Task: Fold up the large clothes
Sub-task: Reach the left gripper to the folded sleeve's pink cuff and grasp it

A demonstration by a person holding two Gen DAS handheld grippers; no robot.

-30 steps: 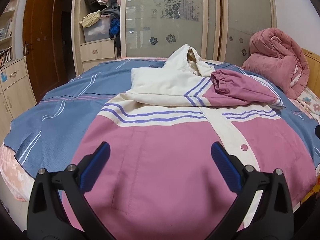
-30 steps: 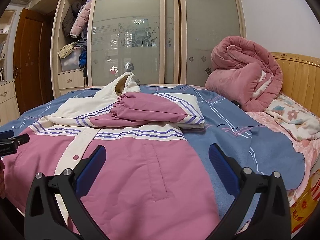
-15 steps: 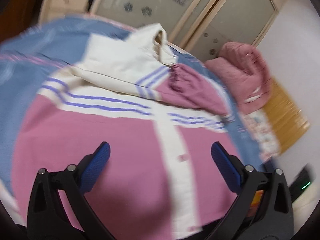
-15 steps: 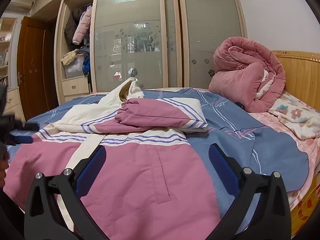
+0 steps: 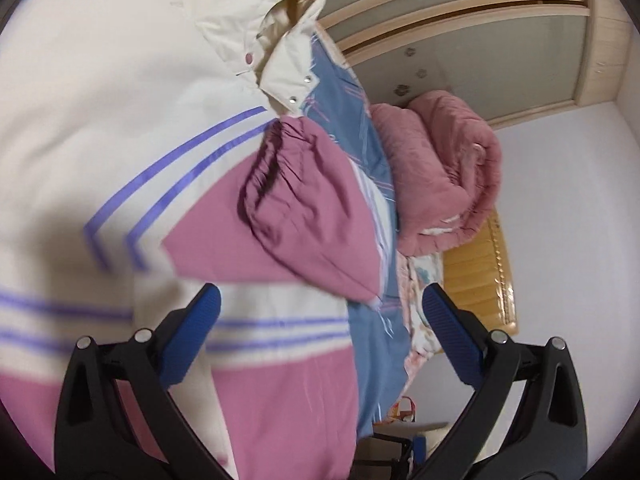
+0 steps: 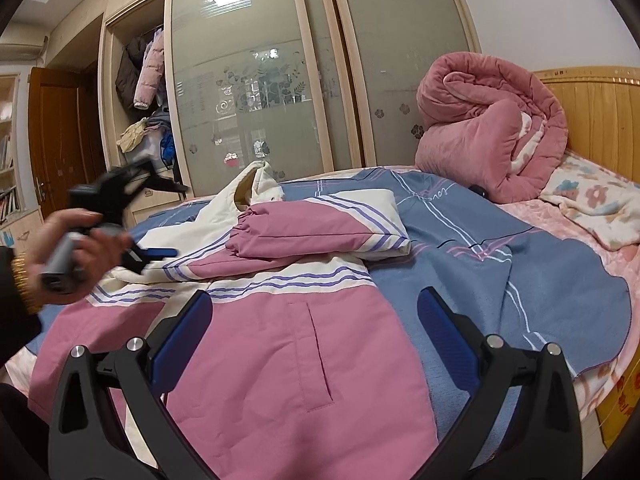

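The pink and cream jacket (image 6: 280, 344) lies spread on the bed (image 6: 520, 280), sleeves folded across its far chest, while the left gripper (image 5: 320, 336) and right gripper (image 6: 314, 332) hover above, jaws wide and empty.

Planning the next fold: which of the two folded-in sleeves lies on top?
The pink-cuffed sleeve, the one on the right tool's side. Its gathered cuff rests over the cream striped sleeve beneath it.
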